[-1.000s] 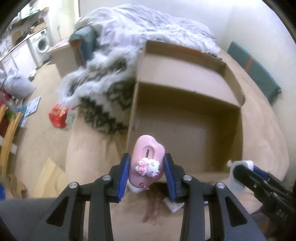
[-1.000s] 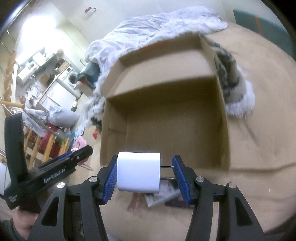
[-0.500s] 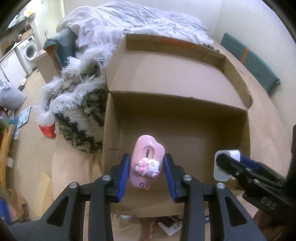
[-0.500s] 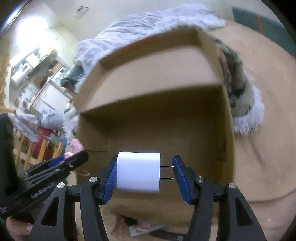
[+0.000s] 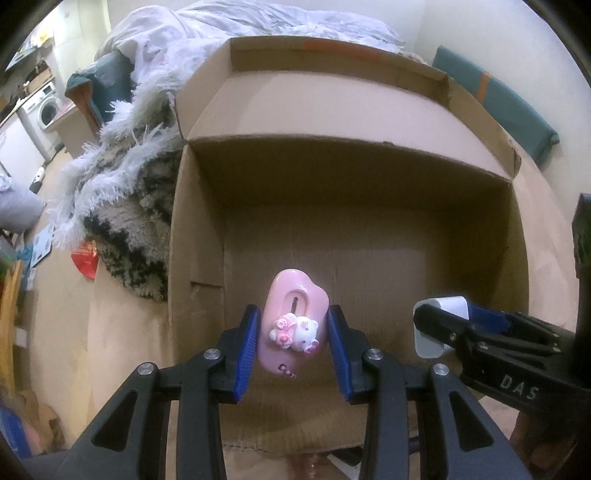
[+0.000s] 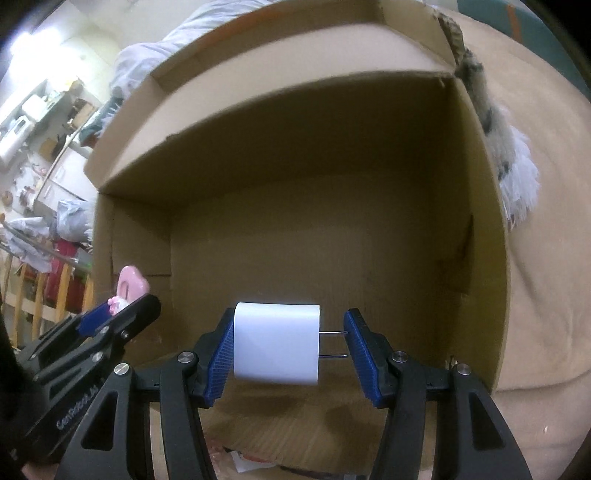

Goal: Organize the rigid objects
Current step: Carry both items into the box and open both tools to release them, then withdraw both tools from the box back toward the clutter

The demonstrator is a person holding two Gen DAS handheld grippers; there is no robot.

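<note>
My left gripper [image 5: 291,332] is shut on a pink holder with a white cat figure [image 5: 295,317], held over the near left part of an open cardboard box [image 5: 369,177]. My right gripper [image 6: 288,345] is shut on a white plug adapter [image 6: 275,343], its two metal prongs touching the right pad, held over the near part of the same box [image 6: 332,221]. The box floor looks bare. The right gripper with the adapter [image 5: 443,314] shows at the right of the left wrist view; the pink holder [image 6: 129,284] shows at the left of the right wrist view.
The box sits on a tan bed cover [image 6: 546,258]. A shaggy grey and white throw [image 5: 125,199] lies along the box's left side, with a white duvet [image 5: 258,22] behind. Papers [image 6: 255,458] lie just before the box's near edge. A teal cushion [image 5: 509,103] is at the far right.
Both grippers have moved forward, from in front of the box's near edge to over its inside. Each still holds its object.
</note>
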